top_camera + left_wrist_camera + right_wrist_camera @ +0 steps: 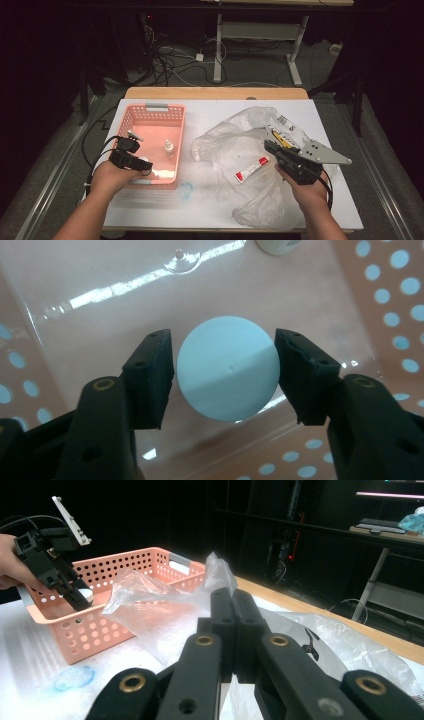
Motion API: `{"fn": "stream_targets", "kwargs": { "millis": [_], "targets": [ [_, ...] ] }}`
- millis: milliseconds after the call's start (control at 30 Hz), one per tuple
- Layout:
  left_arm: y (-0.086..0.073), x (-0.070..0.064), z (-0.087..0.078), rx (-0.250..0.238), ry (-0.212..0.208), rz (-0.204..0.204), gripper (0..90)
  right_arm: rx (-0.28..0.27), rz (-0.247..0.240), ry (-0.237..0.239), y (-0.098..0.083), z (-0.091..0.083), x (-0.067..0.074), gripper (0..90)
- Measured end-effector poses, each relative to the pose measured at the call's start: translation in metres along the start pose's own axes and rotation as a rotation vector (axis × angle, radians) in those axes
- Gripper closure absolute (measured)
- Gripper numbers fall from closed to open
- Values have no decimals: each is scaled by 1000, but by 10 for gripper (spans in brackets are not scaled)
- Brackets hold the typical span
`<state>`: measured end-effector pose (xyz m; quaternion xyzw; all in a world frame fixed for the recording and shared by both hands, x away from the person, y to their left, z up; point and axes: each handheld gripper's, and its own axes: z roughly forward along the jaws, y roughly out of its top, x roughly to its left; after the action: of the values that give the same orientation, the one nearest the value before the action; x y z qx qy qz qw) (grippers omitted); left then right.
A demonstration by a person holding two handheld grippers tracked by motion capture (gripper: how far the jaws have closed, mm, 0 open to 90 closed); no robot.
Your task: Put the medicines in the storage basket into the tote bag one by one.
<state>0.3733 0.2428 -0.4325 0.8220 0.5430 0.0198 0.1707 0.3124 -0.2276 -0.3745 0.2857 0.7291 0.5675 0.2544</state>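
A white round ball (227,367) lies on the floor of the pink perforated basket (155,107). My left gripper (225,372) reaches down into the basket's near end, and its two pads sit against the ball's opposite sides. In the high view the left gripper (141,164) is at the basket's front left. My right gripper (270,145) is shut on a fold of the clear plastic bag (235,140), which it holds up off the table. In the right gripper view the bag (150,615) rises from between the closed jaws of the right gripper (232,597).
A small white bottle (169,147) stands in the basket. A red and white tube (251,169) lies inside the bag. A pack with a barcode (287,125) sits behind the right gripper. A blue round mark (185,190) is on the white table cover in front of the basket.
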Motion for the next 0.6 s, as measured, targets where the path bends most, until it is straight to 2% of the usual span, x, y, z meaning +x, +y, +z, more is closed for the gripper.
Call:
{"fn": "stream_targets", "kwargs": {
  "millis": [233,600],
  "targets": [
    [0,-1,1,8,9,2,473,2,8,1,-1,1,-1,900],
    [-3,-5,1,-11,35,39,483,-1,-1,1,0,0,0,900]
  ]
}}
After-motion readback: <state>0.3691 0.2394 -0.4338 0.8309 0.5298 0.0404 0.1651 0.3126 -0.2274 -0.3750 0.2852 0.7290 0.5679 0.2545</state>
